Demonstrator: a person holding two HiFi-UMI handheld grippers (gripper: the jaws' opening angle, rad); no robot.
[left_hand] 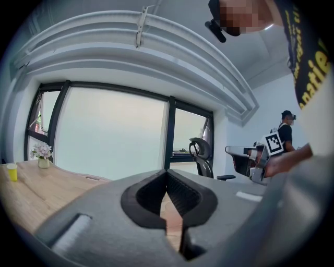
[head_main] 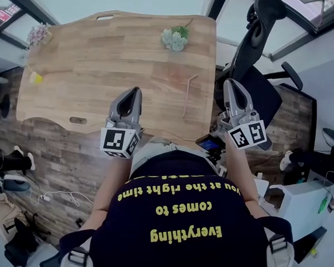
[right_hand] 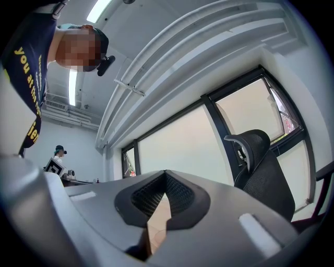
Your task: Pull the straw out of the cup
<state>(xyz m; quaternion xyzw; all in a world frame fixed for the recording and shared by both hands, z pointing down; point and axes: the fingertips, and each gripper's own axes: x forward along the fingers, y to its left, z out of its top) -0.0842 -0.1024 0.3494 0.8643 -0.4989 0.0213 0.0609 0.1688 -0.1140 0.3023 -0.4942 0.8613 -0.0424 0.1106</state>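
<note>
Tall panes of window glass (left_hand: 109,135) in dark frames close the room on the far side, under a white ribbed ceiling. The floor (head_main: 73,163) is grey-brown planking with a rough grain. On it stands the table (head_main: 96,67), a broad slab of pale, smooth wood with rounded corners, a slot cut near its far edge and a small oval opening near its near edge. A black office chair (head_main: 255,53) with a mesh back and a curved headrest stands beside the table's right end. The left gripper (head_main: 135,93) and the right gripper (head_main: 231,83) are grey moulded shells with black ribbed pads, each bearing a cube of square markers. Both are clenched, tips pressed together with nothing caught in them. The left one hangs over the table's near edge and the right one just off its right side. A bunch of pale green blooms (head_main: 175,38) sits toward the far right corner, and a small vase of pinkish flowers (head_main: 38,35) at the far left corner. The straw (head_main: 188,95), thin, tan and bent over at its far end, lies flat on the bare wood between the two grippers, nearer the right one and touching neither. The cup (head_main: 35,78), small and yellow, stands at the table's left edge, well apart from the straw.
</note>
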